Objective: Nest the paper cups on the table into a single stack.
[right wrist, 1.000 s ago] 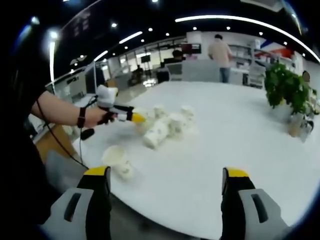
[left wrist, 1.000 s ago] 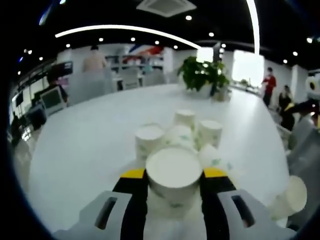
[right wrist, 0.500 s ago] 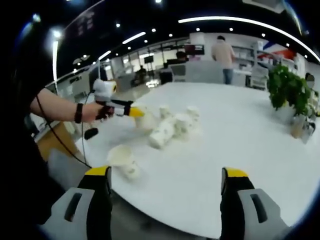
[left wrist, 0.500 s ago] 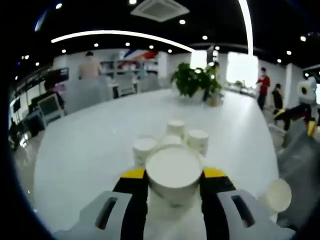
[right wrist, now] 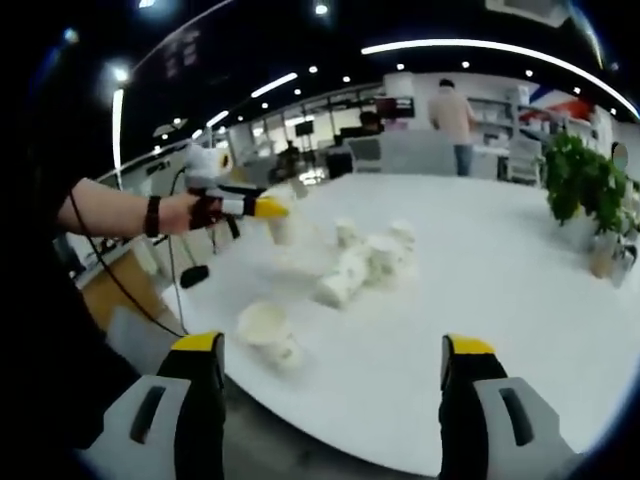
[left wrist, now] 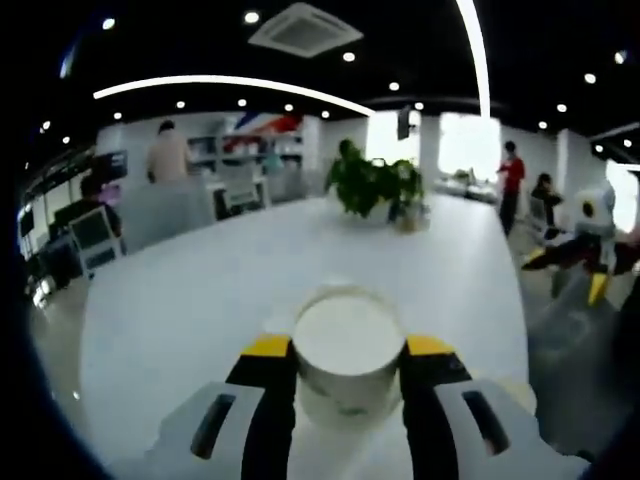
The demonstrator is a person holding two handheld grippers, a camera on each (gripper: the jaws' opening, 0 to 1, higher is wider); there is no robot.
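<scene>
Above the white desk (right wrist: 480,300), the left gripper (left wrist: 347,345) clamps a paper cup (left wrist: 348,345) while the right gripper (right wrist: 330,345) waits open and empty; the next move likely means lowering the cup into one of the cluster of cups (right wrist: 365,262) below.

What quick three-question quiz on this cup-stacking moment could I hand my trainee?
1. True or false: the left gripper is shut on a white paper cup.
2. The right gripper is: A) open, holding nothing; B) shut on a cup; C) pressing a lid.
3. Fill in: in the right gripper view, the pale paper cup nearest the table edge lies on its ____.

Key: 1 true; 2 A; 3 side.
</scene>
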